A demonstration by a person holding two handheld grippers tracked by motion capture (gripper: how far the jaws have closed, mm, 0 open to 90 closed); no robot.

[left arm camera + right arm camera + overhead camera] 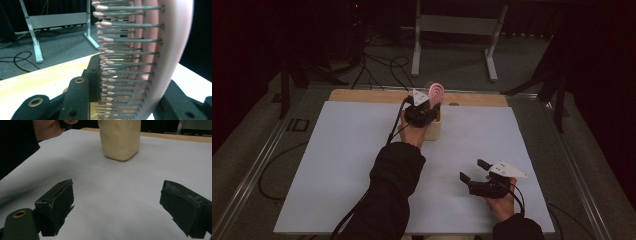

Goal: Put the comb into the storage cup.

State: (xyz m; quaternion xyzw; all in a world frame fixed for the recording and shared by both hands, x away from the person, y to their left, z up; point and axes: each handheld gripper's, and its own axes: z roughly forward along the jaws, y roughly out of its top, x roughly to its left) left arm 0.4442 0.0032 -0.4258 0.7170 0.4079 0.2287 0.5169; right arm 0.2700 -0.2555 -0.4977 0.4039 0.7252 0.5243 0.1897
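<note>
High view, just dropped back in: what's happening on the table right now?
The left gripper is shut on a pink hairbrush, holding it right over the cream container at the far side of the white table; whether the brush touches the container can't be told. The right gripper rests nearer the person with its jaws open and nothing between them.

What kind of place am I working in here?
It looks like a lab or recording studio rather than a home: a white-topped table stands on grey carpet with loose cables, a metal stand frame and dark curtains behind. The left gripper holds a pink hairbrush.
</note>
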